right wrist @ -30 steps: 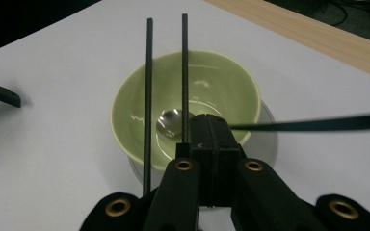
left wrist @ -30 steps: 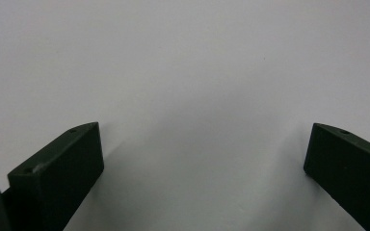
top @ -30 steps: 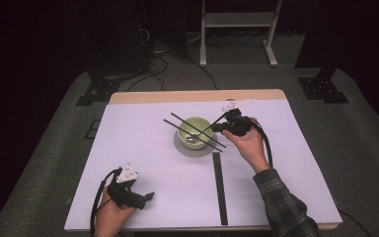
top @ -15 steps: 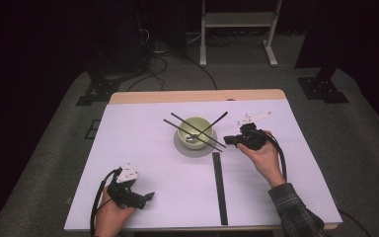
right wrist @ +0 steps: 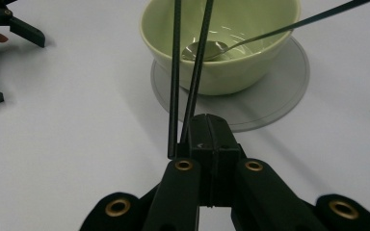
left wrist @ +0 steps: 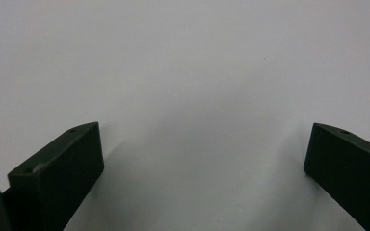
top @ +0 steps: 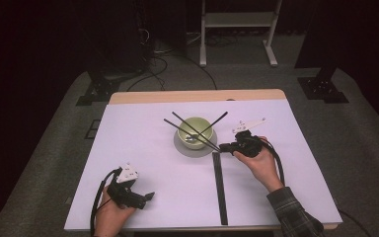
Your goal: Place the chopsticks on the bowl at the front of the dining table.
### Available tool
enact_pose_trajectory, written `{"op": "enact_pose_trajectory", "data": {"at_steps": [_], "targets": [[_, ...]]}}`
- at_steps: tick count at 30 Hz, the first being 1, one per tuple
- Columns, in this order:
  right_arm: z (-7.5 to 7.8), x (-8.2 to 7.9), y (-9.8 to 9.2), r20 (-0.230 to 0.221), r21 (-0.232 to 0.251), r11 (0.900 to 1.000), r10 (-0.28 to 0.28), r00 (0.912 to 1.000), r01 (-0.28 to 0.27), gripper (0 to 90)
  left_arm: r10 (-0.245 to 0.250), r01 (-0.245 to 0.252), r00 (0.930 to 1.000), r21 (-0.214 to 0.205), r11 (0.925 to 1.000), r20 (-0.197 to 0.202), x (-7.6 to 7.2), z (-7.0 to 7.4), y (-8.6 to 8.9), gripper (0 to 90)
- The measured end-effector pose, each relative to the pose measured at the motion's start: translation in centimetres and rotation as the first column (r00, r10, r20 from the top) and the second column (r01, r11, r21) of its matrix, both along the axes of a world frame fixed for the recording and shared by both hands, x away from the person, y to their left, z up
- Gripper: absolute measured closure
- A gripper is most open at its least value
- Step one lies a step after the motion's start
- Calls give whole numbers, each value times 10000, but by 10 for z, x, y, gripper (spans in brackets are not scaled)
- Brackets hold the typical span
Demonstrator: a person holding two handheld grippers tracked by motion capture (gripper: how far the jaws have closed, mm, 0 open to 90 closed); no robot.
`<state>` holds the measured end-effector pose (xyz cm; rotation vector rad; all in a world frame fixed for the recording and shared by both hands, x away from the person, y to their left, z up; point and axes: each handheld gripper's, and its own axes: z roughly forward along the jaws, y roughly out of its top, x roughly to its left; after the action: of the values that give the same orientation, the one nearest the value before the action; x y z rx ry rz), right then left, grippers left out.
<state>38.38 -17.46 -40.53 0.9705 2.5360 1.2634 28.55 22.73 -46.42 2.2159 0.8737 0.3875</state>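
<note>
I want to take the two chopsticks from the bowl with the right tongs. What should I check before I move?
1. Right tongs open for a grasp: not ok, the jaws are shut together with nothing between them.
2. Chopsticks lined up with the tongs: not ok, their near ends lie beside the shut tip, not between the jaws.
3. Chopsticks touching the tip: cannot tell.
4. Bowl steady: ok, upright on the grey plate.
5. Spoon out of the way: not ok, it lies in the bowl under the chopsticks.
6. Left tongs clear: ok, open over bare table, far from the bowl.
</note>
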Motion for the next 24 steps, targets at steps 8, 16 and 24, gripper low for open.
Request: {"op": "enact_pose_trajectory", "data": {"at_steps": [8,16,24], "targets": [[-1,-6,10,14,-93,9992,378,9993,-377,899,-4,4,10000,4,10000,-2,0,0,0,0],[-1,-11,22,-22,-179,9973,712,9975,-712,899,-3,3,10000,2,10000,-4,0,0,0,0],[0,-14,30,68,-221,9959,878,9961,-876,898,5,-5,10000,-11,10000,-12,0,0,0,0]]}}
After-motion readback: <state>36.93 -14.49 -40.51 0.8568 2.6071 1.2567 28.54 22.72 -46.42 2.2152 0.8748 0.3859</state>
